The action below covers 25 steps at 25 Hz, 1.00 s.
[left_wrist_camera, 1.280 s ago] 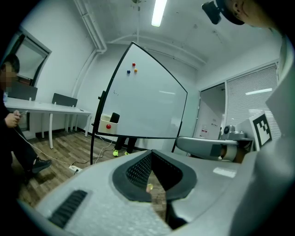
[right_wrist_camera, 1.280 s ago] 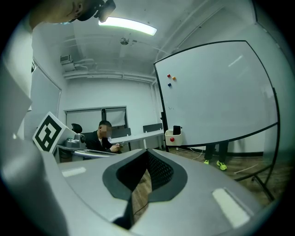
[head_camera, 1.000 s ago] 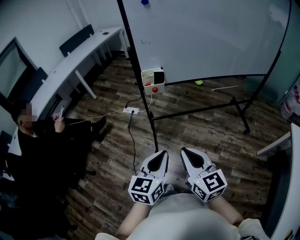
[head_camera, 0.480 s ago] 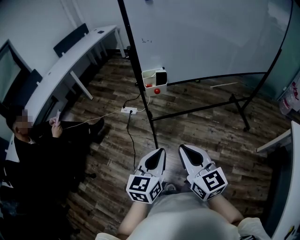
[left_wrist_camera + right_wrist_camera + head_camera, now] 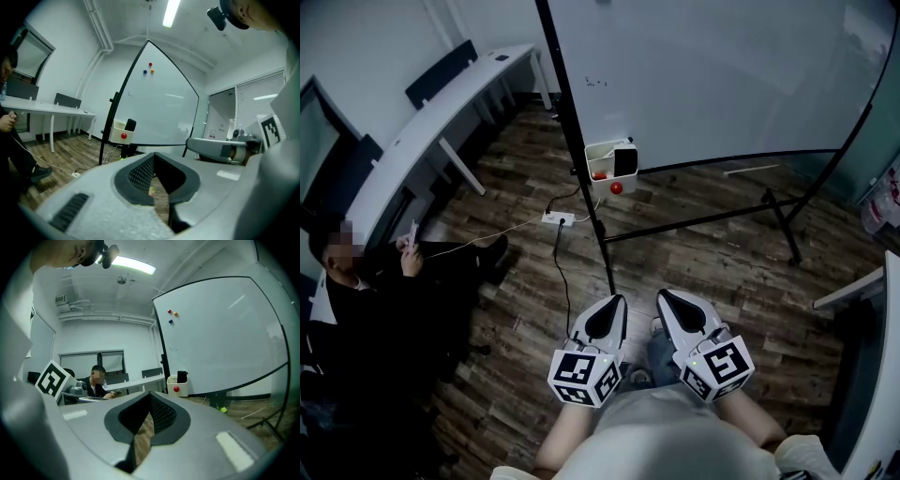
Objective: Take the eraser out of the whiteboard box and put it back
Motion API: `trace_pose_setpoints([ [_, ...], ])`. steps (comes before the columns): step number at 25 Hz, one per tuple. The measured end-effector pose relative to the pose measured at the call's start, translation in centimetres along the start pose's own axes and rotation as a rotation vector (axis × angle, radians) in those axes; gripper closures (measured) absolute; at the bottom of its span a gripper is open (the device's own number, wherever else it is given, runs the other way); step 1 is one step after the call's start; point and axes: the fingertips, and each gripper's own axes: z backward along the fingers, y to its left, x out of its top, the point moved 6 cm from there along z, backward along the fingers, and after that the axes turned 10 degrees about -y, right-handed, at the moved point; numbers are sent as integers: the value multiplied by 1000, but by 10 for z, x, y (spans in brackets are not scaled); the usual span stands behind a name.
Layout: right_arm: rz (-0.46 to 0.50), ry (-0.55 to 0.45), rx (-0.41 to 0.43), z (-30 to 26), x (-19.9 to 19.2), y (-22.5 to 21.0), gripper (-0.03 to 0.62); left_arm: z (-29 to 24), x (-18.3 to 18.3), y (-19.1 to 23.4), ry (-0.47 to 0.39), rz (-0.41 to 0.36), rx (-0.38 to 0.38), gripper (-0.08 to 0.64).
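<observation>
White box (image 5: pixel 602 153), black eraser (image 5: pixel 624 161), red ball (image 5: pixel 617 187), brown wood-grain floor (image 5: pixel 722 272)

Glossy whiteboard (image 5: pixel 722 75), wood-plank floor (image 5: pixel 722 272)

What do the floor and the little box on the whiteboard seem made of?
The floor looks like dark wood or laminate: matte planks with visible grain. The box is probably smooth white plastic, judging by its plain, even-coloured walls.

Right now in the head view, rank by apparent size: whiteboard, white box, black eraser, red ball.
Largest to smallest:
whiteboard
white box
black eraser
red ball
All sit at a similar distance, so the order is sound.
</observation>
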Motion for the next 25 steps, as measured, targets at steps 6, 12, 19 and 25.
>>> trace_pose_setpoints([
  [6, 22, 0, 41, -29, 5, -24, 591, -26, 7, 11, -15, -7, 28, 555],
  [12, 39, 3, 73, -61, 11, -50, 591, -55, 16, 26, -21, -14, 59, 555],
  [19, 42, 6, 94, -96, 12, -76, 591, -89, 23, 43, -18, -21, 73, 555],
  [25, 60, 20, 123, -126, 17, -96, 591, -117, 32, 60, -21, -23, 104, 555],
])
